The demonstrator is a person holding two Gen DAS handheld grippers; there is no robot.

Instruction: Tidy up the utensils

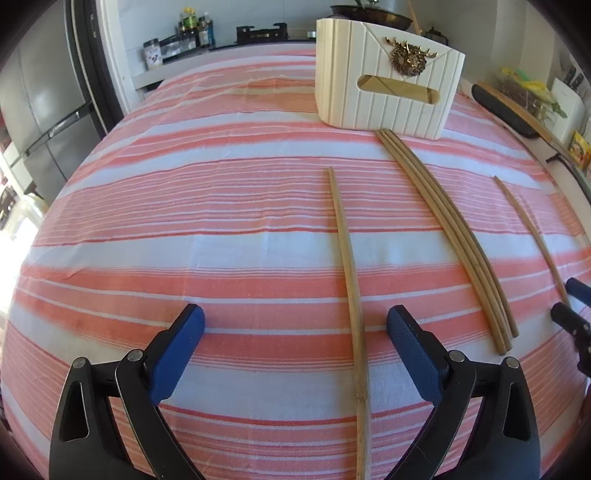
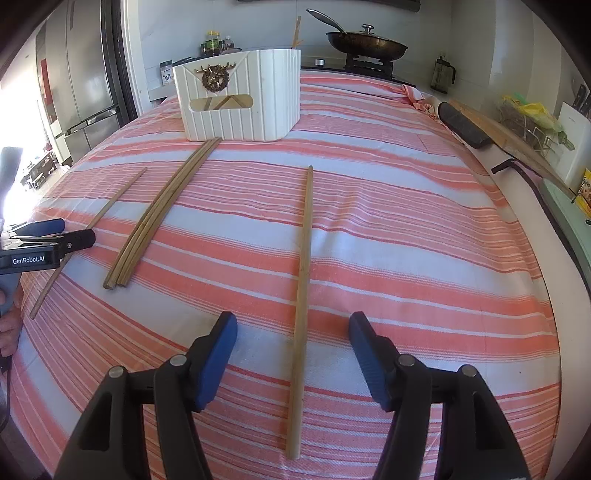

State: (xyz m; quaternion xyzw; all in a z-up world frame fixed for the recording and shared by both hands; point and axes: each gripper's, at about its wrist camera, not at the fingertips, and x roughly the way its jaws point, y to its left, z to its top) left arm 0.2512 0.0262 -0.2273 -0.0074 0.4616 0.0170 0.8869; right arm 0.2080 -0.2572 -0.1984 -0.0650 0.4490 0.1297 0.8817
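- Five chopsticks lie on the striped cloth (image 2: 388,206) over the tabletop: a bundle of three (image 2: 162,214) in the middle with its far ends touching the foot of the white holder (image 2: 240,99), one single chopstick (image 1: 349,280) lying lengthwise between the left tool's fingers, and another single chopstick (image 2: 303,295) lying the same way between the right tool's fingers.
- The left tool (image 1: 295,332) is spread wide and grips nothing; its chopstick sits nearer the right finger than the left, so a closing squeeze may push the stick sideways and roll it instead of pinching it.
- The right tool (image 2: 293,332) is likewise released and empty, with its chopstick roughly centred. The stick is thin and lies flat on soft cloth, so the pads could close above it, or catch a fold of cloth along with it.
- A grip taken at the near end would leave most of the stick hanging forward; I judge it could droop or swing and miss the holder's opening.
- The two tools are close neighbours, each showing at the edge of the other's view, so lifting both together risks a knock.
- A swinging tip could scatter the bundle of three or nudge the holder, which seems to hold sticks already, seen through its front slot.
- Farther back, a pan (image 2: 365,44) on the stove and bottles (image 1: 194,27) stand well apart from all this.
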